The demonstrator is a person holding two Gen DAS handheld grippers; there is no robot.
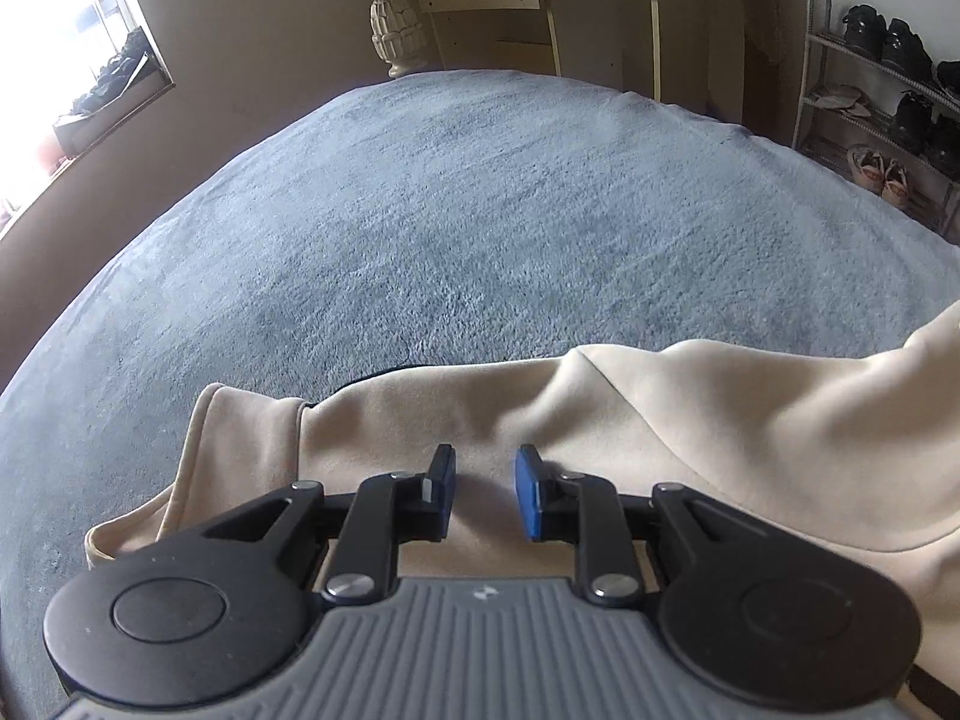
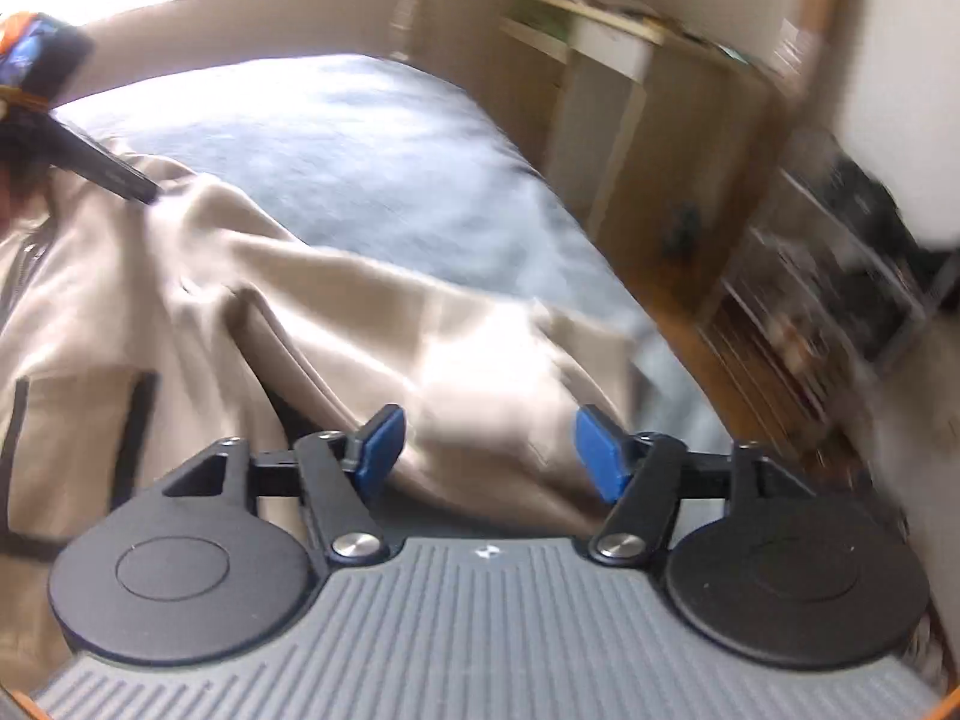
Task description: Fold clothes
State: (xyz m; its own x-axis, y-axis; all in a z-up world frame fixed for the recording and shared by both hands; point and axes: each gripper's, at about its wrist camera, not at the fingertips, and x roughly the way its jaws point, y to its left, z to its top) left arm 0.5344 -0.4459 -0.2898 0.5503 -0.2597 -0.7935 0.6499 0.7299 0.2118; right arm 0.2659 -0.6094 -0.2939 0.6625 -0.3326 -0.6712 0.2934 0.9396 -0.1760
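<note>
Lying spread and rumpled across the near part of the blanket [image 1: 480, 210], the garment [image 1: 690, 450]: cream, dark-trimmed, zipped, not yet squared. Mid-fold, judging by the raised ridge over the garment. Hovering above the garment's near edge, the left gripper [image 1: 485, 492], narrowly parted, pinching nothing visible. Over the garment's other side, the right gripper [image 2: 489, 450], spread wide, gripping nothing, view badly blurred. Next, probably: catching an edge and carrying it flat across the garment.
</note>
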